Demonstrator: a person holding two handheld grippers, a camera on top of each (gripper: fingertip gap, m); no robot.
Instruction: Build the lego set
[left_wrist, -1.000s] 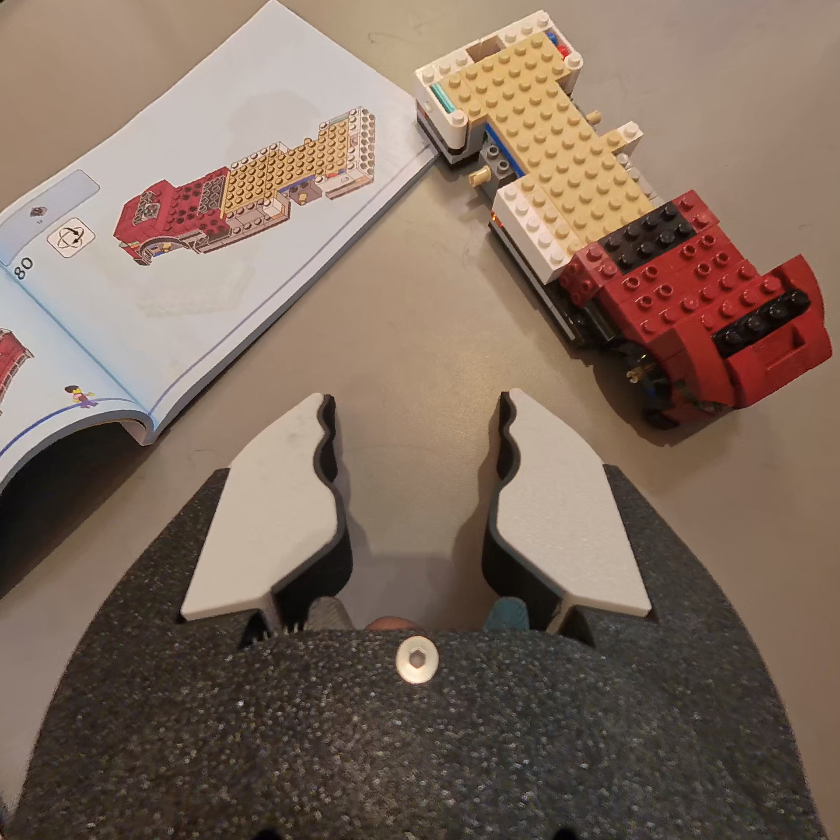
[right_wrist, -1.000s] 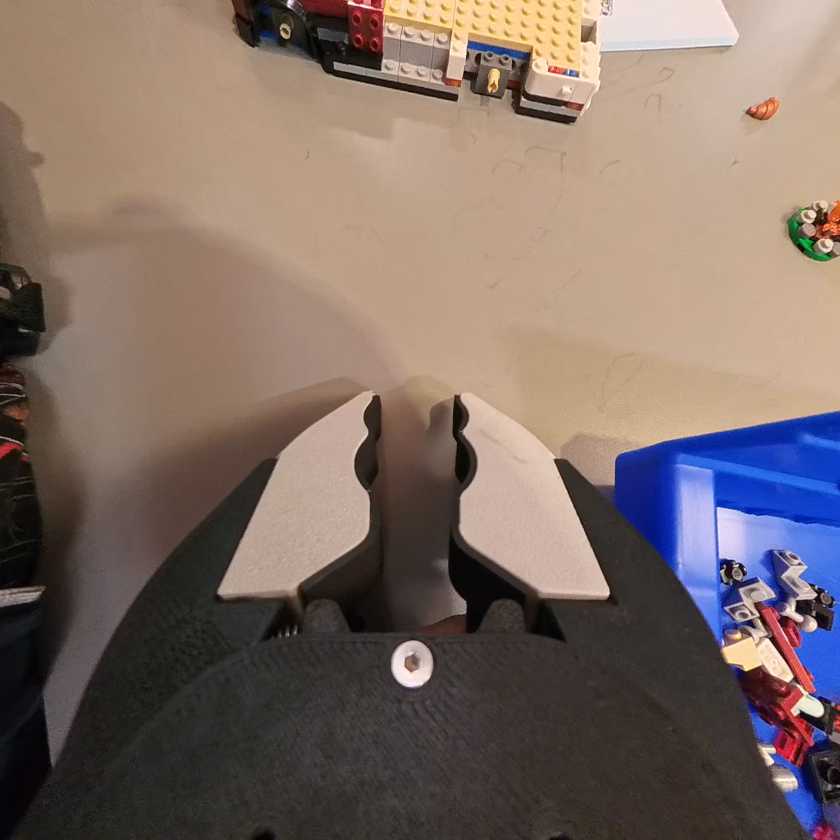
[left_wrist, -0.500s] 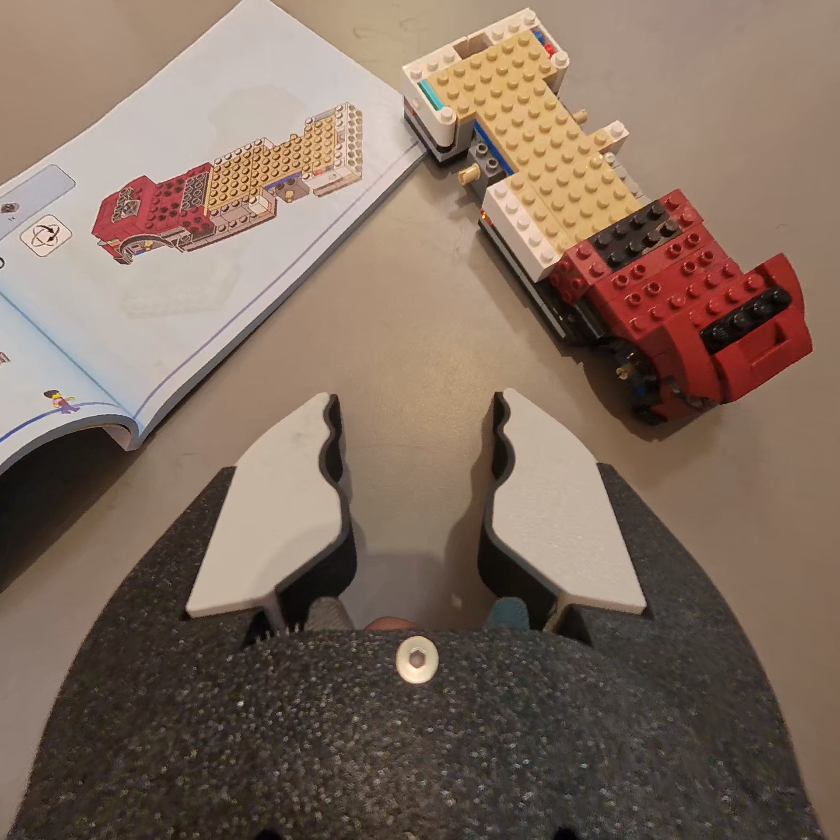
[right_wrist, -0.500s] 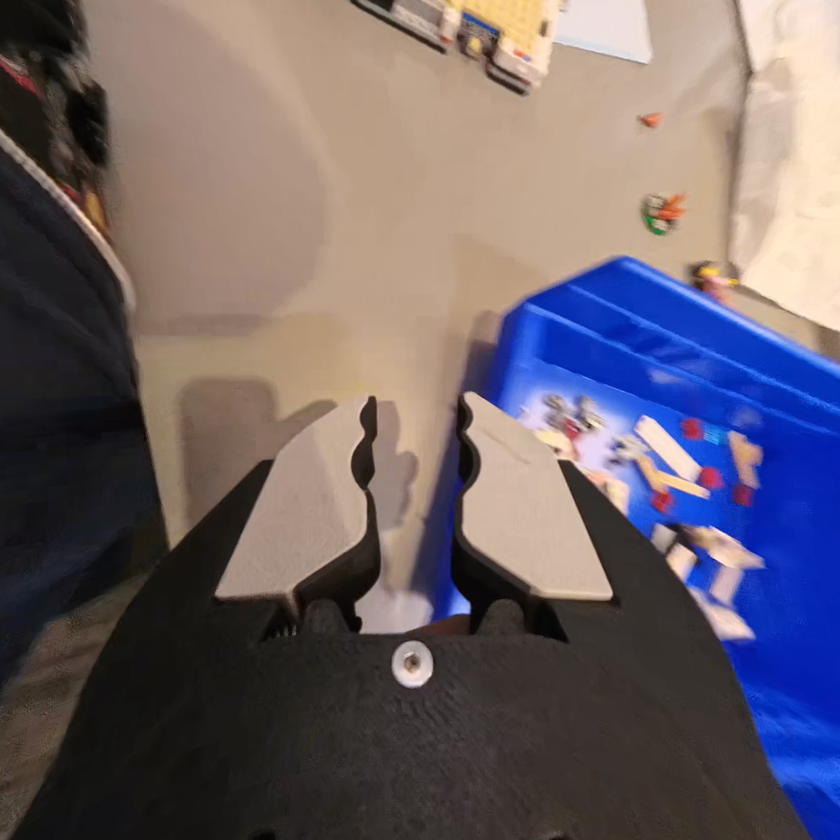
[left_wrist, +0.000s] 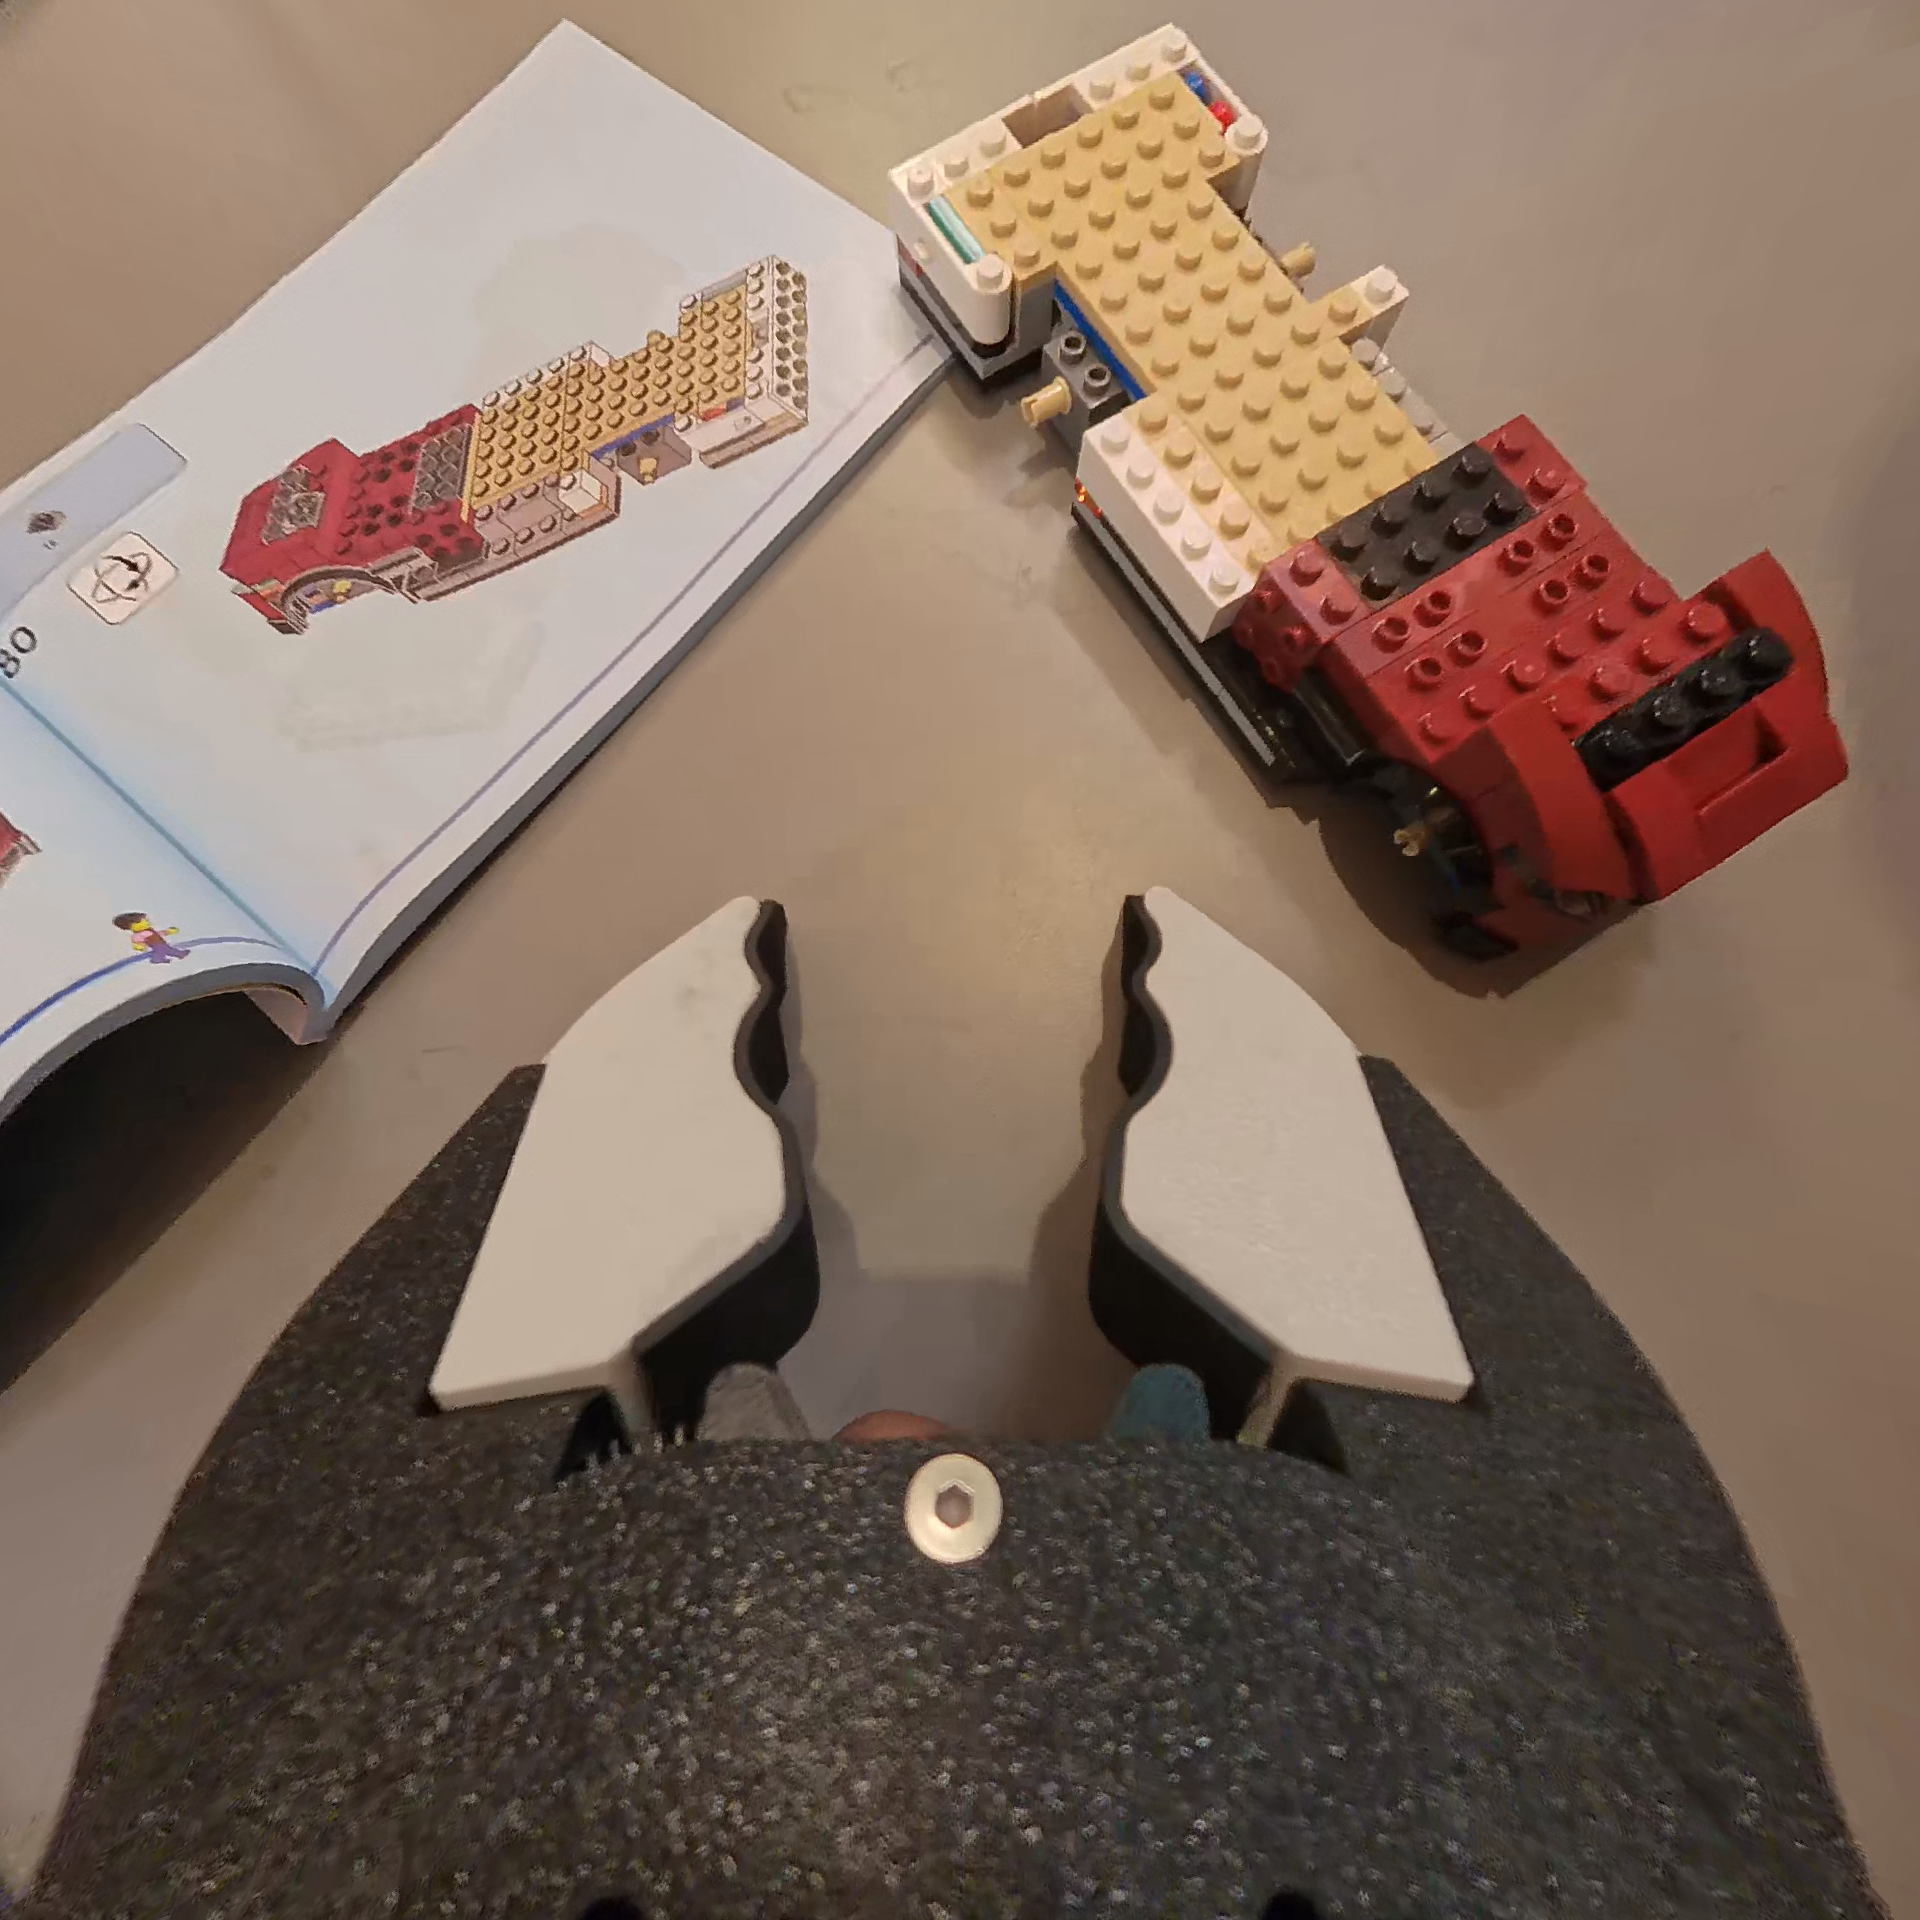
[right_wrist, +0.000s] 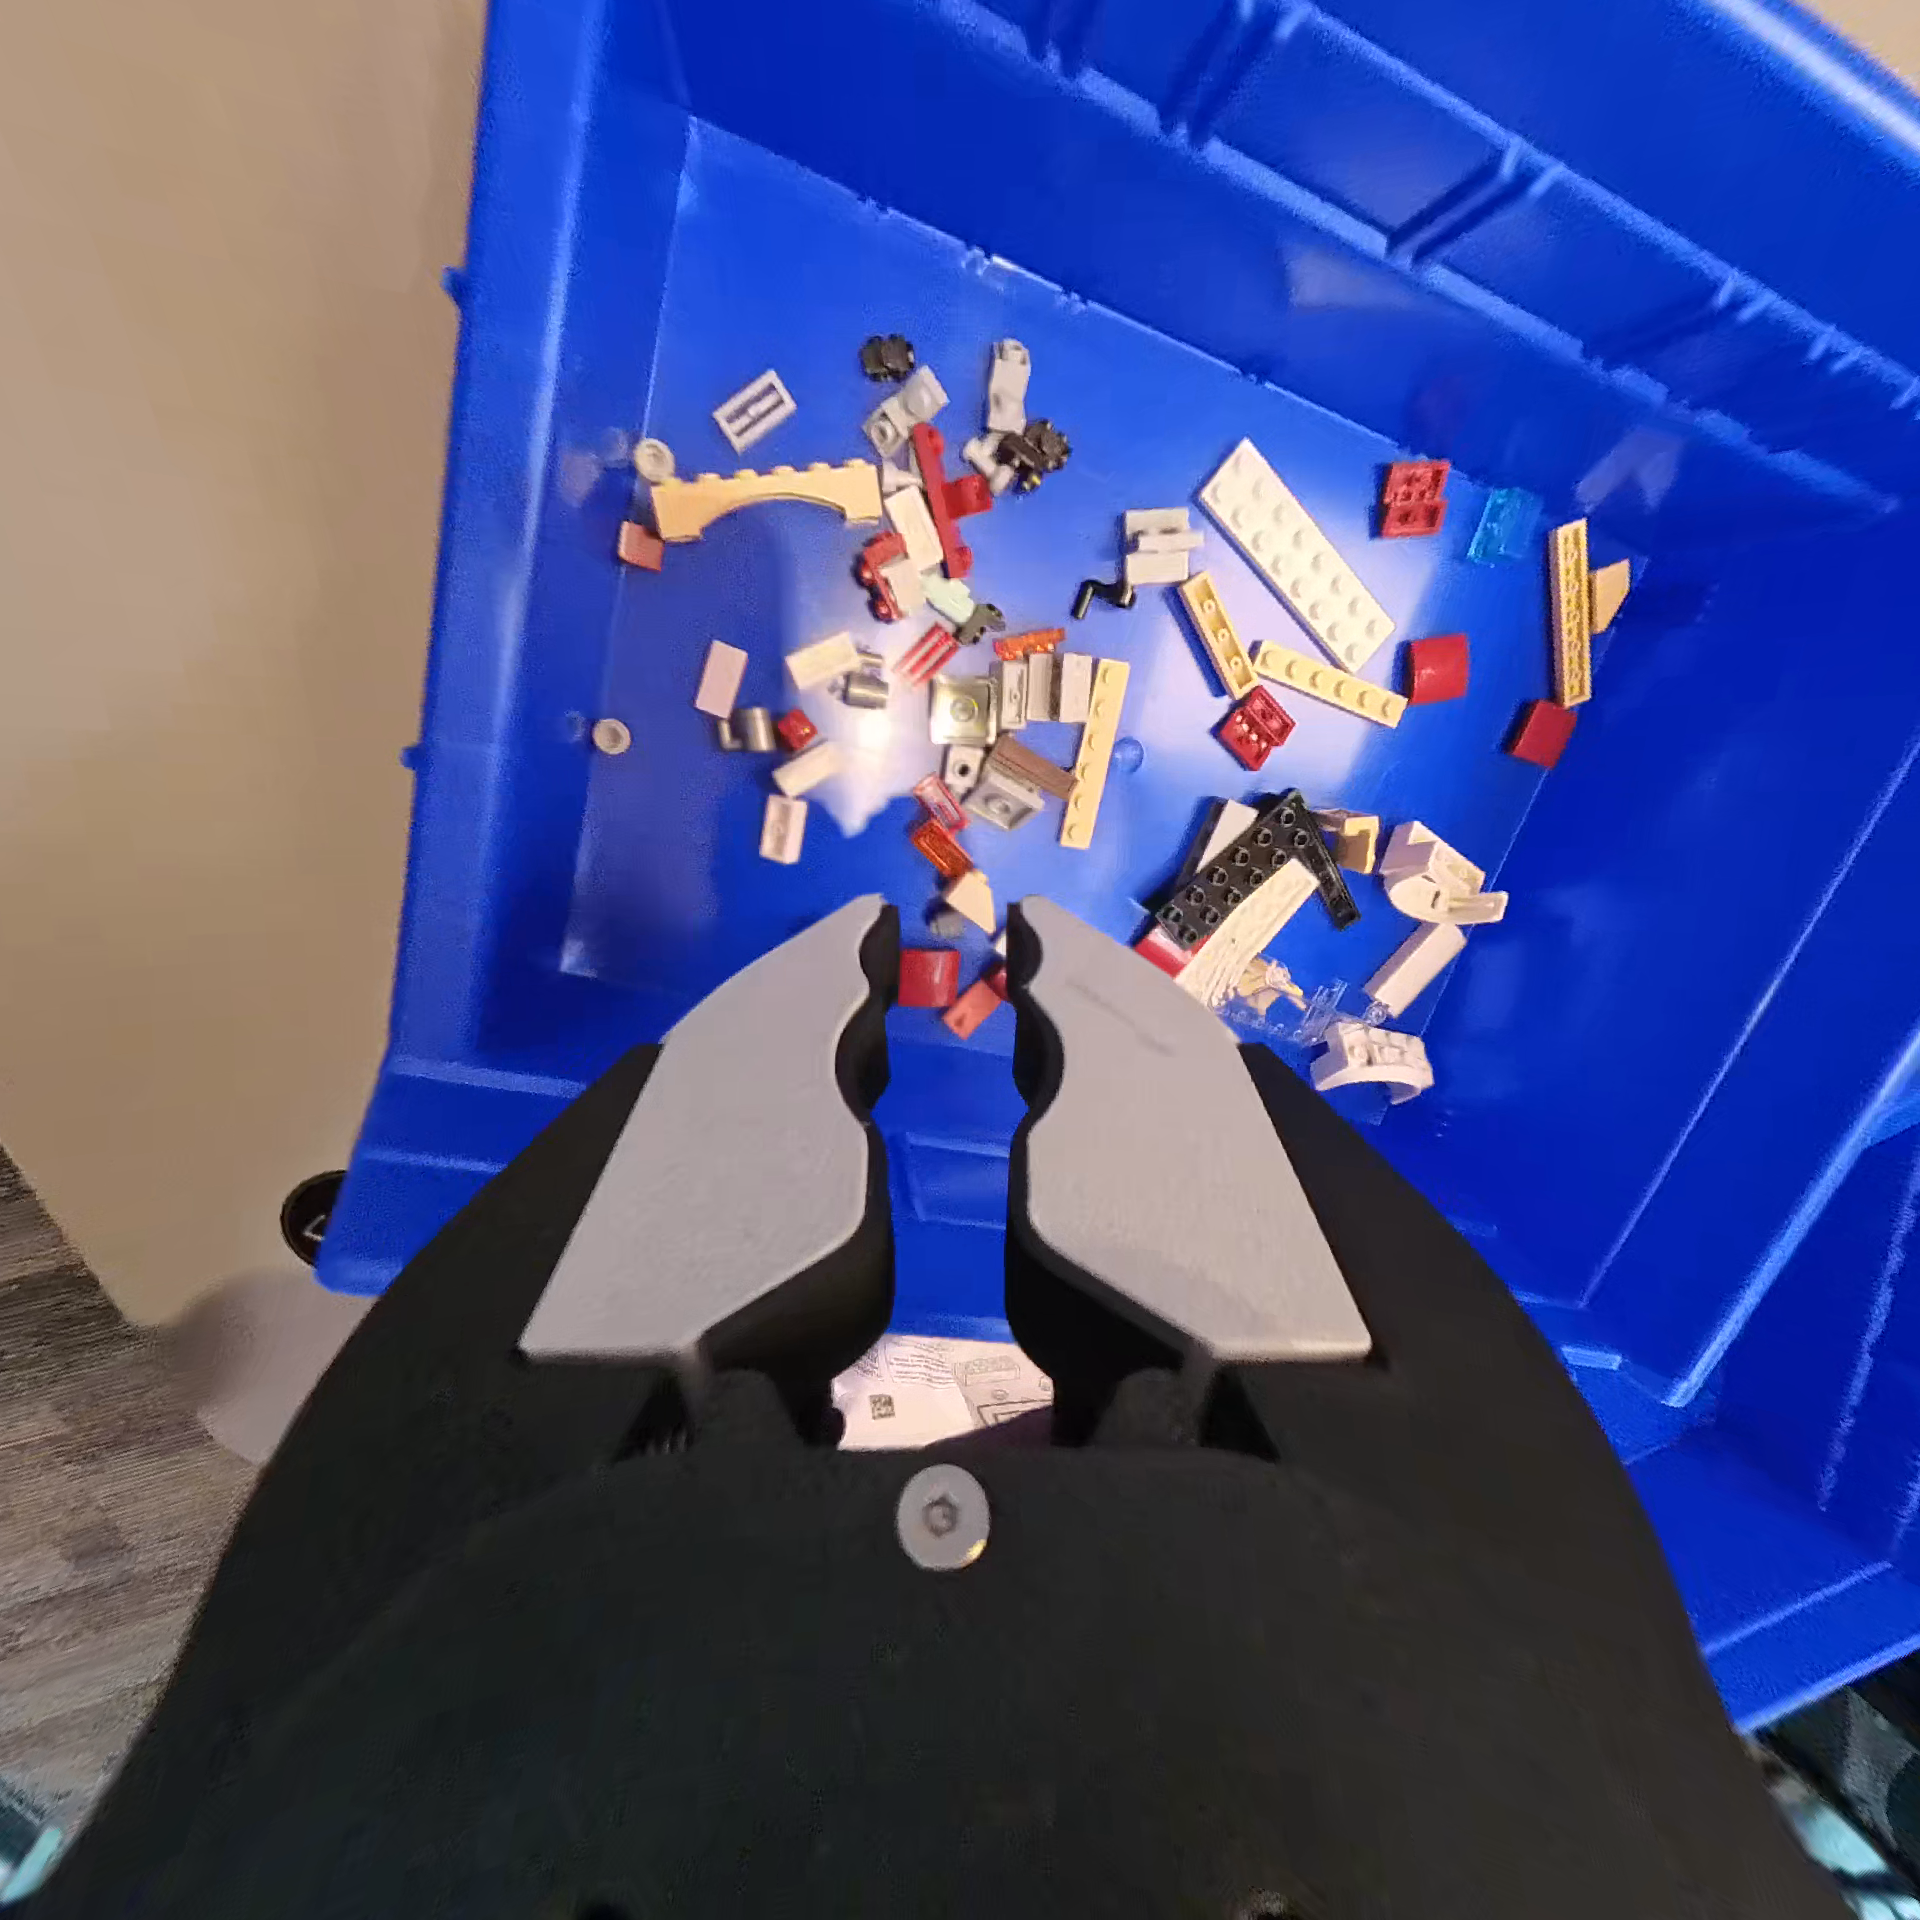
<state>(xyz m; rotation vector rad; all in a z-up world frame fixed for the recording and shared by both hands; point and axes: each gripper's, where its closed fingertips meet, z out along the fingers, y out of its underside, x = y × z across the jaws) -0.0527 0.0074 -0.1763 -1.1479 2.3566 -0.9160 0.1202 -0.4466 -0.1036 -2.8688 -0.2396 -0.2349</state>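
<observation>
The right tongs (right_wrist: 945, 920) are hovering above the blue bin (right_wrist: 540, 644), narrowly parted and pinching nothing; the loose bricks (right_wrist: 1039, 707) are lying scattered on the bin's floor below, and a small red brick (right_wrist: 927, 977) is showing through the gap between the fingers, apart from both pads. Judging from this, a pick from the bin is being lined up; it would call for lowering into the bin and centring one brick between the pads before closing.

The left tongs (left_wrist: 951, 920) are hanging spread wide over the bare tabletop (left_wrist: 935, 665), holding nothing. Beyond them, to the right, a part-built red, tan and white model (left_wrist: 1351, 447) is lying flat; to the left of the model an open booklet (left_wrist: 416, 436) is lying, its corner almost touching the model's white end.

The tabletop is plain beige and faintly scuffed. Left of the bin a strip of grey carpet (right_wrist: 83, 1455) is showing below the tabletop's edge
</observation>
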